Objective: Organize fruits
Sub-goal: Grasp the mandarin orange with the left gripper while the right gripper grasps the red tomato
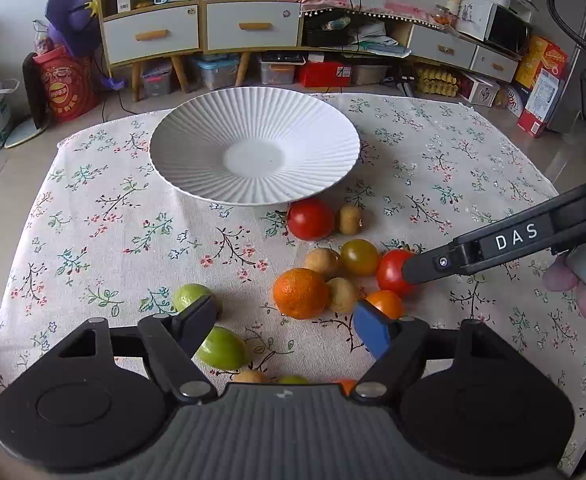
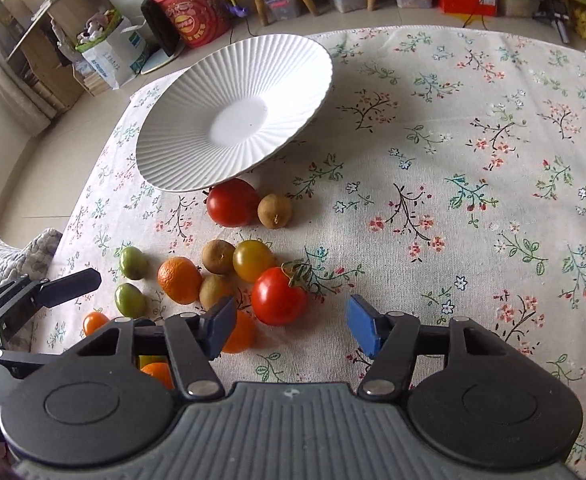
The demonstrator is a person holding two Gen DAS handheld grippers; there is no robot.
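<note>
Left claw (image 1: pixel 285 324) and right claw (image 2: pixel 291 326) both gape wide.

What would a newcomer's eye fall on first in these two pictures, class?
Most striking is the big ribbed white plate, bare, at the far side of the flowered tablecloth. Next comes the bright cluster of fruit nearer the cameras: a red tomato with its green stem, directly ahead of the open right gripper, and an orange ahead of the open left gripper.

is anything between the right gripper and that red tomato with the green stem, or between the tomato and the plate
Nothing blocks the open right gripper from the red tomato with the green stem. Toward the white ribbed plate lie a yellow-green tomato, a brown longan and another red tomato; lifting over clears them.
</note>
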